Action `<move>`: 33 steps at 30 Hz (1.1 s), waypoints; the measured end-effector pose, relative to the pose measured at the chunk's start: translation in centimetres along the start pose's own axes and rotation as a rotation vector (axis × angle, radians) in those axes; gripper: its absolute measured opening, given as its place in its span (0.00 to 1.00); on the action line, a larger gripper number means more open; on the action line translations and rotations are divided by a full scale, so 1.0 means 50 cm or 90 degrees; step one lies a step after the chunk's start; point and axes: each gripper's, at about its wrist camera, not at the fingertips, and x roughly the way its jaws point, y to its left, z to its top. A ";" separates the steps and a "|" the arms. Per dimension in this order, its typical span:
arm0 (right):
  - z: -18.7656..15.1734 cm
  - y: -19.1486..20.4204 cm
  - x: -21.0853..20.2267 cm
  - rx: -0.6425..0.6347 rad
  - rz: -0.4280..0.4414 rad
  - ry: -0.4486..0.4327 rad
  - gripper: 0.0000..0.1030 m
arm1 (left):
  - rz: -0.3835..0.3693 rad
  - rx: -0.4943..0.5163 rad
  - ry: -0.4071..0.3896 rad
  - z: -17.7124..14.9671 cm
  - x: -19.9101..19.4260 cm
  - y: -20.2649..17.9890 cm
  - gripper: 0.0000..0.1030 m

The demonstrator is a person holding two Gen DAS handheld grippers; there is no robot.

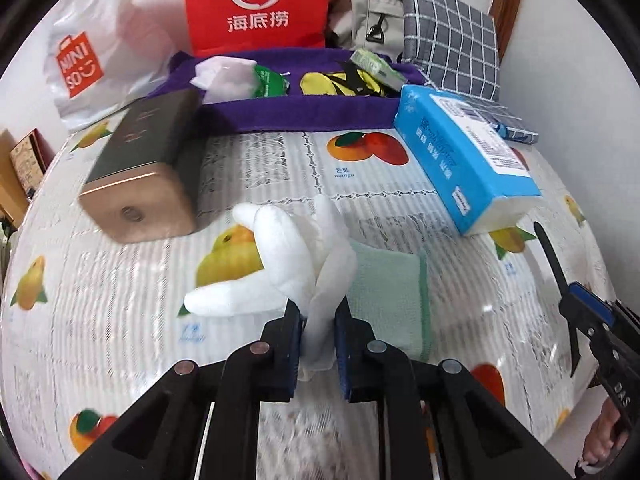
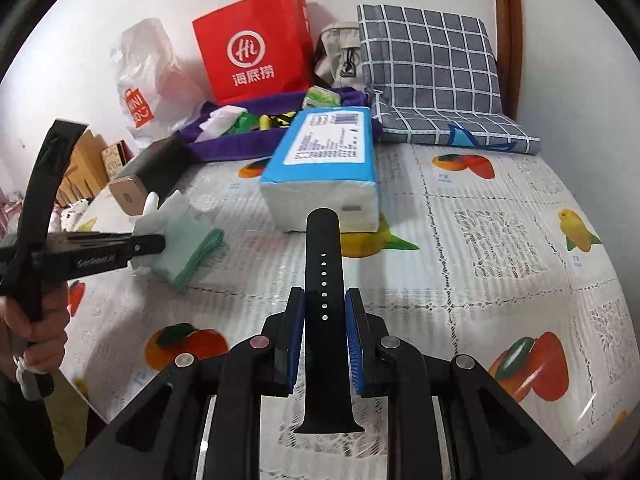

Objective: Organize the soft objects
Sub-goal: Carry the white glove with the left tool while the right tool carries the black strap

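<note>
1. Left gripper (image 1: 317,326): fingers clamped on one limb of a white plush (image 1: 280,264). The plush sits near the middle of the table, its other limbs spread left and far.
2. A folded green cloth (image 1: 390,280) lies just right of the plush, touching it — whether it lies under the plush cannot be told.
3. Right gripper (image 2: 324,312): fingers closed on a black strap (image 2: 323,264), a watch band with a row of holes. The strap points far, toward the tissue pack (image 2: 324,160), its near end hanging below the pads.
4. Tissue pack, blue wrapper, lies on the tablecloth (image 2: 480,280) right of centre.
5. Gold box (image 1: 140,172) lies on its side at left, apart from the plush.
6. Purple tray (image 1: 304,110) at the far edge — it holds white, green and yellow-black items.
7. Behind the tray: red bag (image 1: 256,4), white plastic bag (image 1: 92,60), checked cushion (image 1: 452,36).
8. A hand (image 2: 36,332) grips the left gripper's handle.
</note>
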 end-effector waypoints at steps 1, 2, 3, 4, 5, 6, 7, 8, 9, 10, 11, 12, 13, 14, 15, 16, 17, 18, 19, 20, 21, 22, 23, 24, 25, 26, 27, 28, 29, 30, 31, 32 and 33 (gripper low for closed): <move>0.000 0.004 -0.004 0.000 -0.001 -0.001 0.20 | 0.000 -0.001 -0.004 -0.003 -0.008 0.003 0.14; 0.000 0.006 -0.006 -0.001 -0.004 -0.001 0.20 | -0.001 -0.003 -0.009 -0.006 -0.016 0.006 0.14; -0.001 0.009 -0.008 -0.003 -0.005 -0.001 0.20 | -0.003 -0.008 -0.013 -0.010 -0.025 0.011 0.14; -0.001 0.012 -0.011 -0.004 -0.006 0.000 0.20 | -0.005 -0.015 -0.016 -0.014 -0.033 0.017 0.14; -0.002 0.015 -0.014 -0.005 -0.007 0.001 0.20 | -0.009 -0.020 -0.019 -0.017 -0.039 0.022 0.14; -0.002 0.018 -0.016 -0.006 -0.008 0.001 0.20 | -0.010 -0.028 -0.020 -0.020 -0.045 0.032 0.14; -0.002 0.021 -0.019 -0.007 -0.009 0.001 0.20 | -0.008 -0.033 -0.020 -0.021 -0.049 0.037 0.14; -0.001 0.023 -0.021 -0.008 -0.010 0.001 0.20 | -0.005 -0.041 -0.019 -0.023 -0.053 0.046 0.14; 0.000 0.024 -0.023 -0.008 -0.011 0.000 0.20 | -0.004 -0.048 -0.020 -0.024 -0.057 0.053 0.14; 0.002 0.027 -0.026 -0.009 -0.011 0.001 0.20 | -0.006 -0.055 -0.021 -0.025 -0.063 0.060 0.14; 0.004 0.029 -0.028 -0.009 -0.009 0.002 0.20 | -0.008 -0.060 -0.023 -0.026 -0.069 0.065 0.14; 0.007 0.031 -0.031 -0.008 -0.005 0.001 0.20 | -0.008 -0.067 -0.028 -0.026 -0.078 0.072 0.14; 0.009 0.033 -0.033 -0.008 -0.003 0.001 0.20 | -0.006 -0.071 -0.031 -0.027 -0.085 0.076 0.14; 0.012 0.035 -0.036 -0.008 -0.002 0.000 0.20 | -0.005 -0.073 -0.035 -0.026 -0.092 0.079 0.14; 0.016 0.038 -0.039 -0.009 -0.003 0.000 0.20 | -0.006 -0.077 -0.039 -0.025 -0.100 0.083 0.14; 0.019 0.041 -0.040 -0.009 -0.003 0.001 0.20 | -0.007 -0.080 -0.040 -0.024 -0.104 0.086 0.14; 0.022 0.042 -0.042 -0.009 -0.001 0.002 0.20 | -0.008 -0.083 -0.041 -0.022 -0.107 0.089 0.14; 0.028 0.045 -0.044 -0.010 0.000 0.001 0.20 | -0.011 -0.087 -0.045 -0.019 -0.113 0.093 0.14; 0.031 0.047 -0.046 -0.011 0.001 0.000 0.20 | -0.014 -0.090 -0.049 -0.018 -0.118 0.095 0.14; 0.036 0.049 -0.049 -0.012 0.001 -0.001 0.20 | -0.016 -0.092 -0.053 -0.016 -0.124 0.097 0.14; 0.042 0.050 -0.051 -0.012 0.001 -0.001 0.20 | -0.021 -0.094 -0.060 -0.013 -0.133 0.099 0.14; 0.047 0.052 -0.053 -0.013 0.001 -0.002 0.20 | -0.023 -0.096 -0.064 -0.011 -0.138 0.100 0.14; 0.050 0.054 -0.055 -0.013 0.001 -0.004 0.20 | -0.027 -0.097 -0.068 -0.007 -0.145 0.102 0.14; 0.054 0.056 -0.057 -0.013 0.002 -0.005 0.20 | -0.029 -0.099 -0.069 -0.004 -0.151 0.103 0.14; 0.060 0.057 -0.058 -0.013 0.004 -0.006 0.20 | -0.031 -0.101 -0.071 0.000 -0.155 0.104 0.14; 0.064 0.060 -0.059 -0.013 0.005 -0.006 0.20 | -0.034 -0.103 -0.073 0.002 -0.160 0.105 0.14; 0.068 0.062 -0.060 -0.013 0.006 -0.006 0.20 | -0.036 -0.106 -0.075 0.007 -0.167 0.106 0.14; 0.074 0.065 -0.061 -0.015 0.007 -0.007 0.20 | -0.036 -0.106 -0.078 0.011 -0.172 0.106 0.14; 0.079 0.067 -0.061 -0.017 0.008 -0.007 0.20 | -0.035 -0.105 -0.084 0.016 -0.179 0.106 0.14; 0.085 0.069 -0.062 -0.019 0.008 -0.008 0.20 | -0.035 -0.106 -0.087 0.020 -0.185 0.108 0.14; 0.092 0.071 -0.062 -0.021 0.009 -0.009 0.20 | -0.035 -0.107 -0.089 0.025 -0.189 0.109 0.14; 0.098 0.073 -0.063 -0.022 0.008 -0.012 0.20 | -0.035 -0.109 -0.092 0.029 -0.193 0.111 0.14; 0.105 0.076 -0.065 -0.025 0.009 -0.014 0.20 | -0.034 -0.110 -0.097 0.036 -0.199 0.112 0.14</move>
